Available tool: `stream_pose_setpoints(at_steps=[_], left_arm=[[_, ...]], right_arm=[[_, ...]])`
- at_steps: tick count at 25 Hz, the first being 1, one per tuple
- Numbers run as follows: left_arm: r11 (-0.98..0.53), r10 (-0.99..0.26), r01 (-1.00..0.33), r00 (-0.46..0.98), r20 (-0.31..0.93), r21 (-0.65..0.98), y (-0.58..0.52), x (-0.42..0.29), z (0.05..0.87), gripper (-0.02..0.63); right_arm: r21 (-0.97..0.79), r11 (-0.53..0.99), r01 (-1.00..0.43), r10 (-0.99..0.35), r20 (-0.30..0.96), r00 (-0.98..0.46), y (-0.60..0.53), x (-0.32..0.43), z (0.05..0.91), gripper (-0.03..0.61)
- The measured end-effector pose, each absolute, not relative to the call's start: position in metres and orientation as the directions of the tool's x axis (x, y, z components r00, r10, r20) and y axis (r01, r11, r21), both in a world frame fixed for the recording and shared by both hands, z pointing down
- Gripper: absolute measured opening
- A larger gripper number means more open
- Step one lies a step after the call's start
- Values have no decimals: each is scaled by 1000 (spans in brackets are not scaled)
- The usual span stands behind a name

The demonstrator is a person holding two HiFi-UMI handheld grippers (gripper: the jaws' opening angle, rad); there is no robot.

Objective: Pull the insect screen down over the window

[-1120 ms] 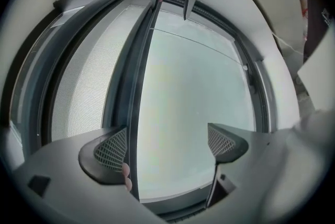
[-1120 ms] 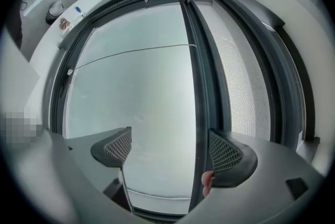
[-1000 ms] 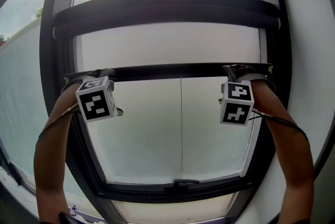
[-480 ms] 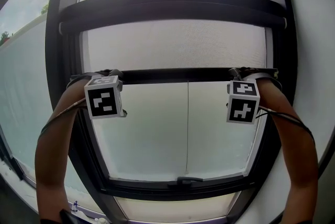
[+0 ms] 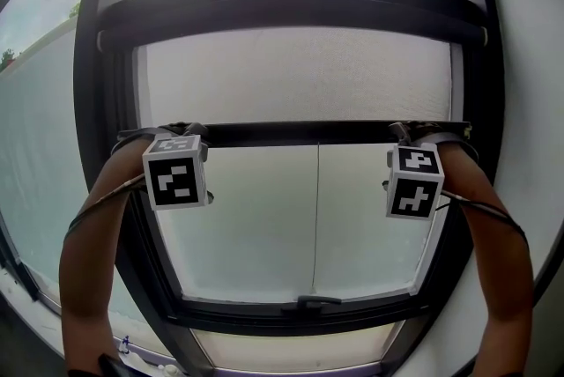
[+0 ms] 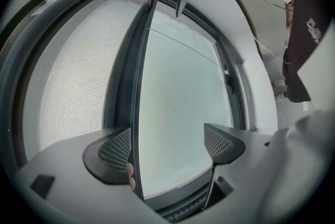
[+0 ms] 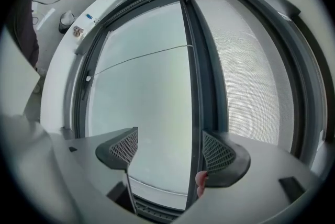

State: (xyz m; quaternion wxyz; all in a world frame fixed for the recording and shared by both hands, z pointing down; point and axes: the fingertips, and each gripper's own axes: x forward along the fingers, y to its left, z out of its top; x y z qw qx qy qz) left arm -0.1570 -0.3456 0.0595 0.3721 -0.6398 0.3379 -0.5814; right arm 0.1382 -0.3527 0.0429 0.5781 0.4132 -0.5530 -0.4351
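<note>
The insect screen (image 5: 295, 76) hangs partway down from its dark roller housing (image 5: 291, 5) at the top of the window. Its dark bottom bar (image 5: 300, 134) runs level across the pane. My left gripper (image 5: 182, 130) and right gripper (image 5: 407, 132) reach up to the bar's two ends. In the left gripper view the bar (image 6: 137, 113) lies against one pad of the left gripper (image 6: 166, 131), with the other pad well away from it. The right gripper (image 7: 170, 134) holds the bar (image 7: 194, 113) the same way. Both stand open. A bare fingertip shows beside each bar-side pad.
A thin pull cord (image 5: 315, 217) hangs from the bar's middle towards the window handle (image 5: 308, 303) on the lower frame. The dark window frame (image 5: 88, 146) closes in both sides. A person's dark clothing (image 6: 309, 24) hangs at the right of the left gripper view.
The bottom bar sits lower in the head view than a second ago, with more mesh showing above it. Both grippers have come down with it.
</note>
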Motion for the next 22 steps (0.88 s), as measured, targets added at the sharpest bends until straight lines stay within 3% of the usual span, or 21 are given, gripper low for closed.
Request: stream_pose_setpoints(at_steps=[3, 6, 22], left_arm=[[-534, -842, 4, 91, 532, -845, -337, -159, 71, 422], [-592, -799, 21, 115, 590, -806, -330, -154, 88, 393], [-680, -726, 27, 122, 677, -733, -323, -159, 136, 382]], right_arm=[[948, 317, 42, -949, 316, 22, -350, 136, 58, 393], [932, 361, 45, -932, 358, 54, -345, 138, 77, 351], [899, 436, 33, -896, 431, 107, -338, 142, 124, 348]])
